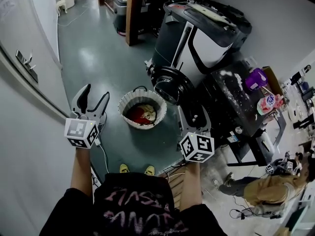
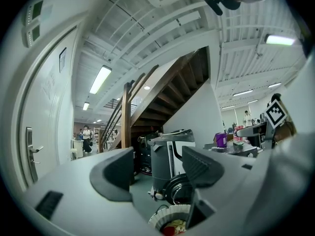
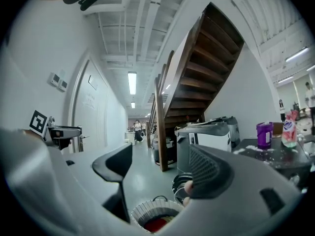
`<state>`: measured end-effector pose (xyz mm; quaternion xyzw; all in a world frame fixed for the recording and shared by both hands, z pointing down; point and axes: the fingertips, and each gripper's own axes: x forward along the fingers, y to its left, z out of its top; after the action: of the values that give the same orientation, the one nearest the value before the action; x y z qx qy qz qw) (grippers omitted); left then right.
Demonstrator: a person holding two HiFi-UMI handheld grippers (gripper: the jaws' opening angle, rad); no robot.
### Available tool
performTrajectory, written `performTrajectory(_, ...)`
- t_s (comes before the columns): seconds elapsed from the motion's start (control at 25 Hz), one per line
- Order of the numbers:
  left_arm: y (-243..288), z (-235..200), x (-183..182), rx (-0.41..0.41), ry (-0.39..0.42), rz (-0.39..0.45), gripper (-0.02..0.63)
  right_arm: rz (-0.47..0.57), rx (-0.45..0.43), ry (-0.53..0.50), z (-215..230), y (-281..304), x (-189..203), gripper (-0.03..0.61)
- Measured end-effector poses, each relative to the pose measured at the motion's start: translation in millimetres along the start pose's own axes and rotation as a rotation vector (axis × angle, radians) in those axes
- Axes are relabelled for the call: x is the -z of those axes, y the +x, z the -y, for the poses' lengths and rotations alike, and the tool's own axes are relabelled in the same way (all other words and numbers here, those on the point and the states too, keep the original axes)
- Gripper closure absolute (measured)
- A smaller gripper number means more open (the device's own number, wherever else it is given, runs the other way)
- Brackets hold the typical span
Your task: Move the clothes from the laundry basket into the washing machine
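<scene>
Clothes [image 1: 141, 114], red and pale, lie half sunk in the white laundry basket [image 1: 124, 103] beside the washing machine [image 1: 197, 43], its drum hidden behind its round door [image 1: 171, 85], with left gripper [image 1: 93, 96] and right gripper [image 1: 195, 118] both gaping wide, empty.

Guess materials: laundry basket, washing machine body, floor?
Laundry basket: likely white plastic, matte; its wall is ribbed and holds shape. Washing machine: glossy white and grey panels, painted metal or plastic, can't tell. Floor: smooth grey-green coating, faint sheen, seamless.

grey-green floor [image 1: 98, 58], white wall [image 1: 24, 156], wooden staircase [image 3: 206, 68], ceiling strip lights [image 3: 132, 82]
</scene>
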<state>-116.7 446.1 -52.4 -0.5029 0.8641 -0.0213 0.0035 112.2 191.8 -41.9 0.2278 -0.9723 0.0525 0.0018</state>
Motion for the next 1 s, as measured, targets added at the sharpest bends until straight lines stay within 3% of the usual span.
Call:
performTrajectory(0.52, 19.9, -16.8, 22.0, 0.061, -0.016, -0.036, 0.307, -0.022, 0.046, 0.026, -12.6, 15.1, 21.8, 0.242)
performTrajectory(1.0, 170.2, -13.7, 46.9, 0.076, -0.001, -0.101, 0.307, -0.06, 0.051, 0.085, 77.6, 142.9, 49.7, 0.245)
